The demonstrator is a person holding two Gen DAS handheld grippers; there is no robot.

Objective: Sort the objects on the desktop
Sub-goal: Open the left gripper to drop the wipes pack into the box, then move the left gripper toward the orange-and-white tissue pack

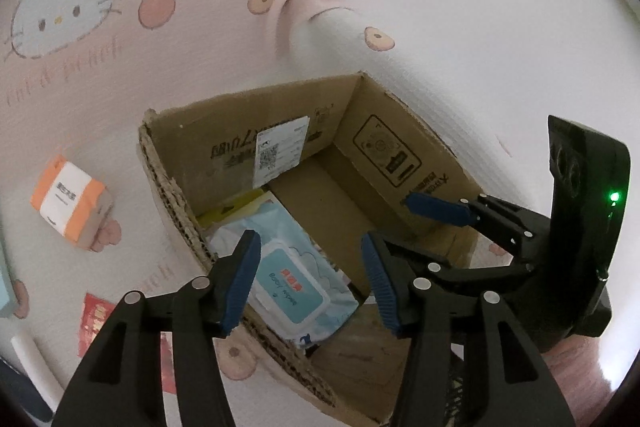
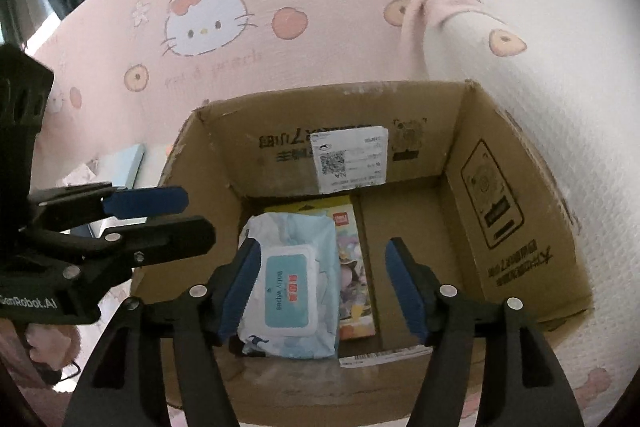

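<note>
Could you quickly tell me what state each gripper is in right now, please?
Left gripper: open, holding nothing, above the baby wipes pack in the cardboard box.
Right gripper: open, holding nothing, over the same box.

Blue baby-wipes pack [image 2: 290, 291] lies flat inside cardboard box [image 2: 520, 195]

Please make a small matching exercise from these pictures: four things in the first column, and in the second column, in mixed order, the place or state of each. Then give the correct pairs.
Things
1. baby wipes pack
2. orange and white tissue pack
3. white shipping label
4. left tongs

Places or states
A. stuck on the inner far wall of the cardboard box
B. open, nothing between the blue pads
C. lying in the box, on top of a colourful flat package
D. on the pink cloth, outside the box

Pairs: 1-C, 2-D, 3-A, 4-B
</note>
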